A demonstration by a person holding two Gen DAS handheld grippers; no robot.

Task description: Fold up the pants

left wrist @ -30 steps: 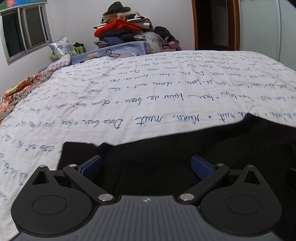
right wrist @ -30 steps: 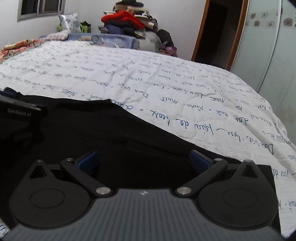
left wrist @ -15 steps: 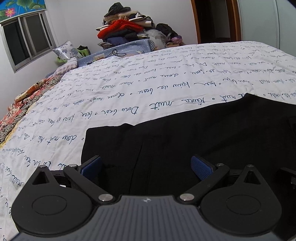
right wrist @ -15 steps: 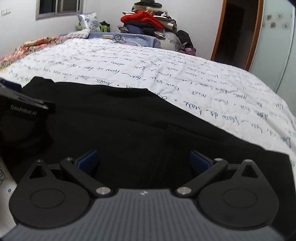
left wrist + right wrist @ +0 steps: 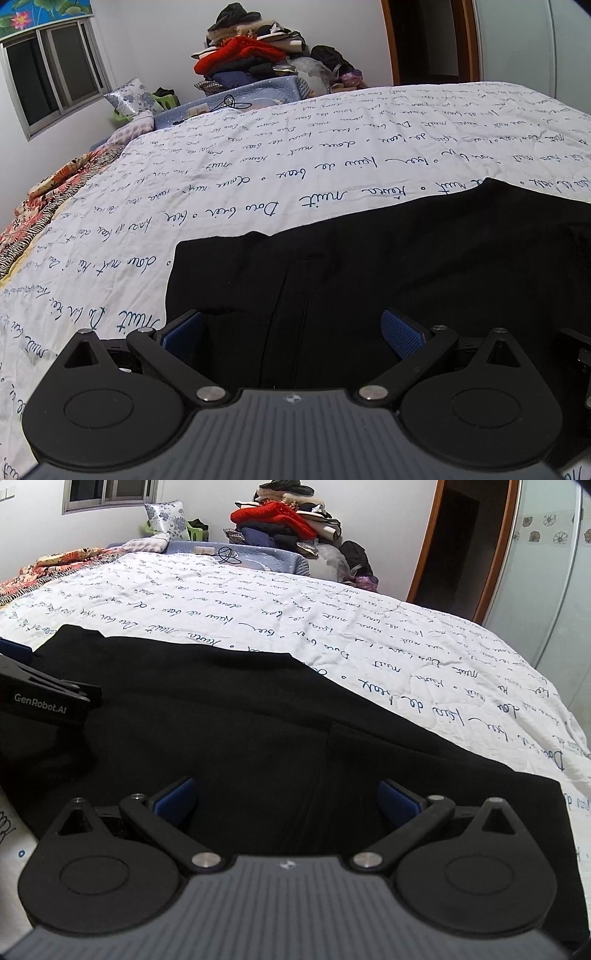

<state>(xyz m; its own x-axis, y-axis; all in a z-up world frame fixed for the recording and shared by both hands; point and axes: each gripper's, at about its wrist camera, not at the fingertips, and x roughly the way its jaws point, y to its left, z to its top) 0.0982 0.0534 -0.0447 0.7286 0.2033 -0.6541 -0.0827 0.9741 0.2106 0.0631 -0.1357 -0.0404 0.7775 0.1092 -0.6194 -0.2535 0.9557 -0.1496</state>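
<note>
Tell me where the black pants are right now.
The black pants lie flat on the script-printed bedspread, directly ahead of both open grippers, near the bed's front edge.

Pants [image 5: 369, 266] matt black cloth; bedspread [image 5: 295, 155] quilted printed cloth; pads [image 5: 400, 332] textured.

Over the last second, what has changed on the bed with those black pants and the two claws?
Both views shifted: more of the black fabric pants show now, including their left edge, so both claws seem to have pulled back or risen. Nothing was gripped or released. The left claw and right claw stay open; the pants stay flat on the white script-printed quilt.
</note>
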